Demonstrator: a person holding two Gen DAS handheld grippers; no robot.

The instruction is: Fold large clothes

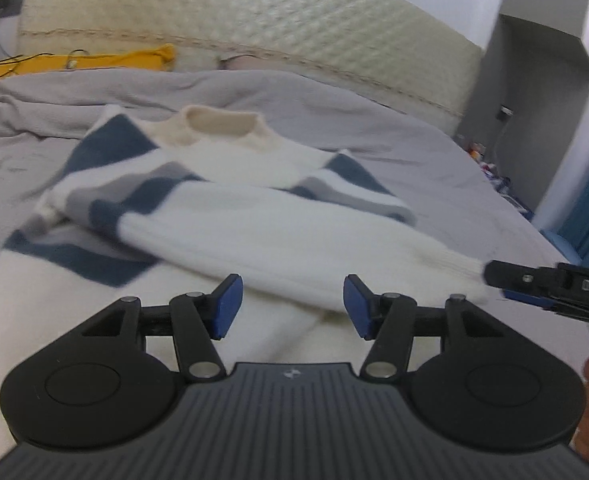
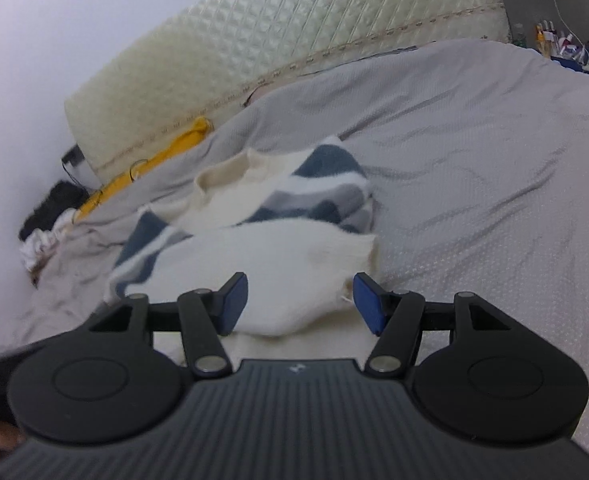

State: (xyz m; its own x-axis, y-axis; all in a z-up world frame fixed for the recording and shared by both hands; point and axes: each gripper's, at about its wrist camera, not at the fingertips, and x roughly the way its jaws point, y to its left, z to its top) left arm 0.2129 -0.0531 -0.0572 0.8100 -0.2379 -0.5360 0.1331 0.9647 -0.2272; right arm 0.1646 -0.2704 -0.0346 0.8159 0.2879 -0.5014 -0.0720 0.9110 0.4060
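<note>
**Sweater half-folded on the grey bed**

On the grey quilted bedspread, both jaw pairs stand released and empty. Left gripper and right gripper hover at the near hem of the cream knit sweater with navy and grey stripes, collar pointing away toward the padded headboard.

Your left gripper has its jaws apart over the striped sweater on the grey bed cover; your right gripper enters from the right edge.
</note>
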